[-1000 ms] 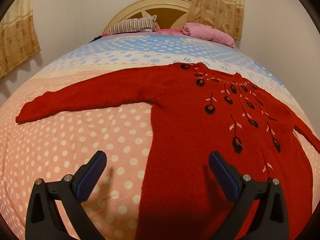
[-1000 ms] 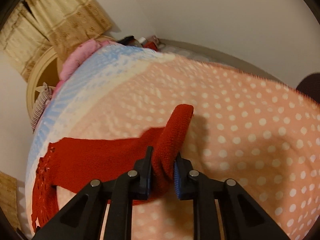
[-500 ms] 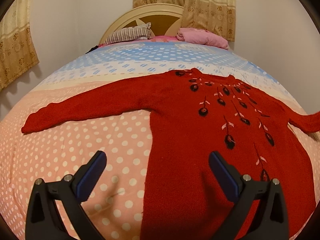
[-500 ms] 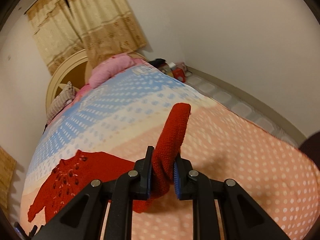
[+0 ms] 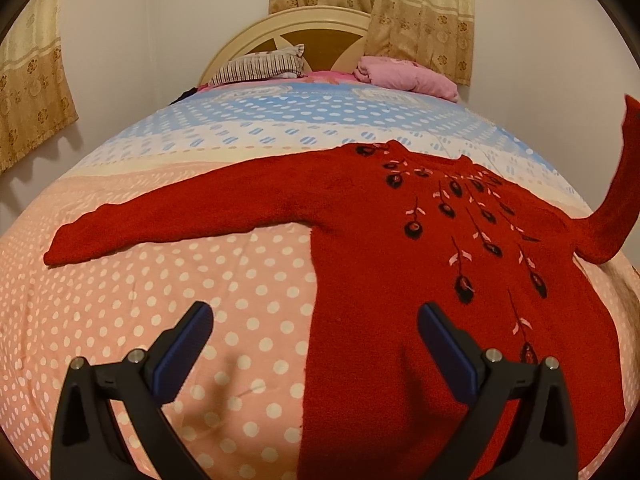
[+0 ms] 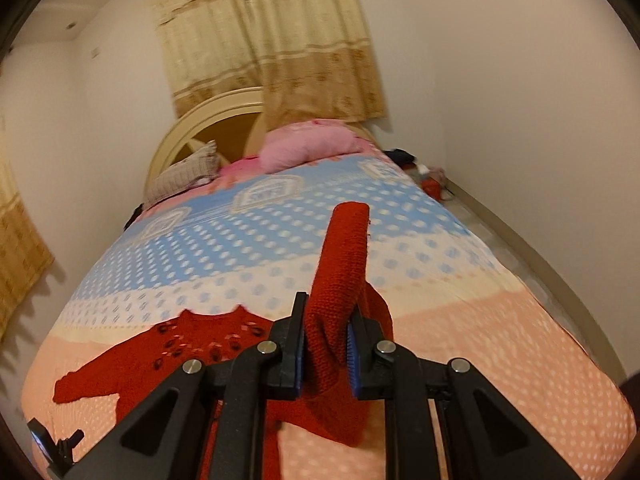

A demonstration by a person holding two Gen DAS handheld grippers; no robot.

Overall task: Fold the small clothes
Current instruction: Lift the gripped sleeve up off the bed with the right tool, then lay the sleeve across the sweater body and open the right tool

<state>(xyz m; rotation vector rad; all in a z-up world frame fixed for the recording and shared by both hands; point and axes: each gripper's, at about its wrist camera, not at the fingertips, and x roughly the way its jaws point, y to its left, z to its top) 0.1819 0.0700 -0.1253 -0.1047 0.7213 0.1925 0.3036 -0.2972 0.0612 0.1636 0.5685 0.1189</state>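
A red knit sweater (image 5: 420,256) with dark embroidered flowers lies face up on the bed. Its left sleeve (image 5: 168,212) is spread flat to the left. My left gripper (image 5: 316,332) is open and empty, hovering over the sweater's lower left edge. My right gripper (image 6: 326,344) is shut on the right sleeve (image 6: 344,256), holding it lifted above the bed with the cuff standing up. The raised sleeve also shows at the right edge of the left wrist view (image 5: 616,196). The sweater body shows low left in the right wrist view (image 6: 192,344).
The bed has a dotted pink, cream and blue cover (image 5: 160,320). A striped pillow (image 5: 260,66) and a pink pillow (image 5: 404,74) lie at the headboard (image 5: 312,32). Walls stand close on both sides. Clutter lies on the floor by the right wall (image 6: 428,176).
My right gripper has lifted the right sleeve off the bed and swung it up and toward the sweater body. The left gripper stayed open and drifted slightly.
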